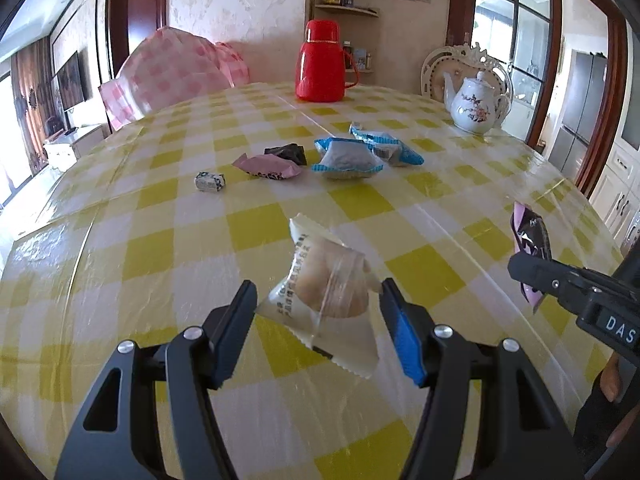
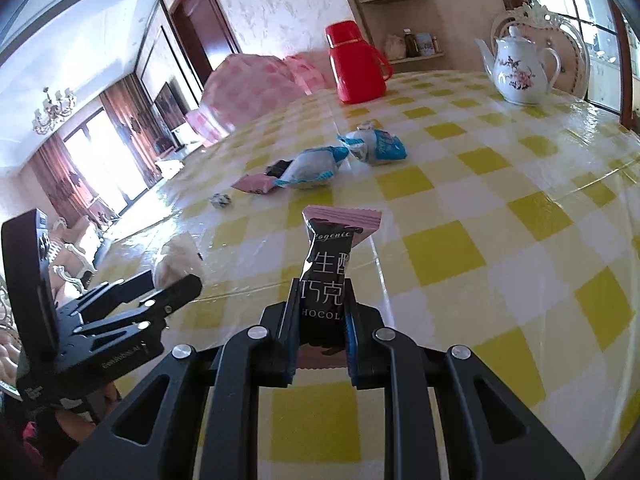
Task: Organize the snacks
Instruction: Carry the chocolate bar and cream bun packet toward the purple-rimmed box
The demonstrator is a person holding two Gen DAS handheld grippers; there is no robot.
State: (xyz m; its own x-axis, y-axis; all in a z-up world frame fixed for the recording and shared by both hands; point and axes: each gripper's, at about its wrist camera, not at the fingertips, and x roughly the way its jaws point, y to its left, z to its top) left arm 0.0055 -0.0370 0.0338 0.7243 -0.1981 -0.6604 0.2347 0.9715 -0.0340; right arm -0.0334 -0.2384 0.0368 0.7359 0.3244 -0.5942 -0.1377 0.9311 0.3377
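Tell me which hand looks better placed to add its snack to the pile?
Probably the left. Its clear-wrapped pastry, held between the left fingers, faces the pile straight ahead; the right gripper sits off to the side.

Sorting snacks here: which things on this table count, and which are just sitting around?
Snacks:
- clear-wrapped pastry, in left gripper
- chocolate bar, in right gripper
- blue packets
- pink packet
- small candy

Bystanders:
- red flask
- teapot
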